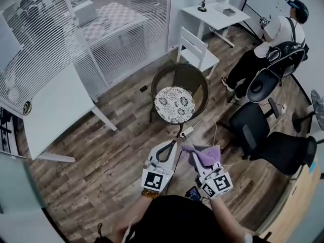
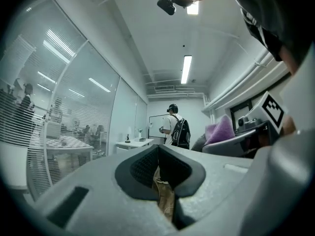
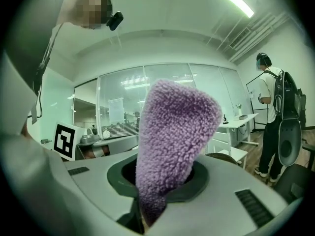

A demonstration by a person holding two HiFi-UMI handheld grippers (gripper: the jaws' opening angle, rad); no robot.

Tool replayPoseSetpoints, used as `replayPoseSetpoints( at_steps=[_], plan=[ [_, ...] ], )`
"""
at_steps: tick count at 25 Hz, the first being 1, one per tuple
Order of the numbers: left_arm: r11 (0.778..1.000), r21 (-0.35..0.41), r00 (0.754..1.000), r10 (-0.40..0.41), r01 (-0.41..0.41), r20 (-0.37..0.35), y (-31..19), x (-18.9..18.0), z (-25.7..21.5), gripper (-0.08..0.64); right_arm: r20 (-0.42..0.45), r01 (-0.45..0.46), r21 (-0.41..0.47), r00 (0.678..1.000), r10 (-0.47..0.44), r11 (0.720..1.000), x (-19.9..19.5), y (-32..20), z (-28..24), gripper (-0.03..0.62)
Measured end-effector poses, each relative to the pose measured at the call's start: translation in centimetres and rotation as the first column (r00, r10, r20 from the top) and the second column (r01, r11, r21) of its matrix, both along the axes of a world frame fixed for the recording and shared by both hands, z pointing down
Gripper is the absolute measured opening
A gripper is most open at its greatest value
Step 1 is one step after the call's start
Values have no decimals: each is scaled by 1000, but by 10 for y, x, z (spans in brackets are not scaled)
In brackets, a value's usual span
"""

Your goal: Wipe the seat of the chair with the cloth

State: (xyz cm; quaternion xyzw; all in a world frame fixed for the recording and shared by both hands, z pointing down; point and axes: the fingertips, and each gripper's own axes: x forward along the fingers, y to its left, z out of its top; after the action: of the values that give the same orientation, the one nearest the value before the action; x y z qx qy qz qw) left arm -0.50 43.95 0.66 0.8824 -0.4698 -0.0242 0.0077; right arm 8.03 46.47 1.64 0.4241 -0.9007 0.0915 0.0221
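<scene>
Above the wooden floor (image 1: 116, 135), near the wicker chair (image 1: 192, 77) with its patterned seat (image 1: 174, 104), the right hand-held gripper (image 1: 197, 162) is clamped on the purple cloth (image 1: 207, 155). Beside it, the left hand-held gripper (image 1: 171, 146) has its jaws together, holding nothing.

Wood floor (image 1: 121, 151), white table (image 1: 53, 113) at left by the blinded glass wall (image 1: 116, 34), white desk (image 1: 215, 16) at back, white slatted chair (image 1: 199, 53) near it, person (image 1: 276, 34) with backpack far right, black office chair (image 1: 251, 128) nearer.
</scene>
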Motion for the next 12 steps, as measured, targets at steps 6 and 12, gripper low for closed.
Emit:
replayPoseSetpoints(
  at_steps=[6,12],
  plan=[
    [998,-54,1000,-22,23,17,-72,-23,26,18,-17,19,-16,1000,-19,1000,-9,-70,9,86],
    [995,-92,997,-21,28,74,-137,1,44,18,-28,35,-41,999,-37,999,20,-144,28,92]
  ],
)
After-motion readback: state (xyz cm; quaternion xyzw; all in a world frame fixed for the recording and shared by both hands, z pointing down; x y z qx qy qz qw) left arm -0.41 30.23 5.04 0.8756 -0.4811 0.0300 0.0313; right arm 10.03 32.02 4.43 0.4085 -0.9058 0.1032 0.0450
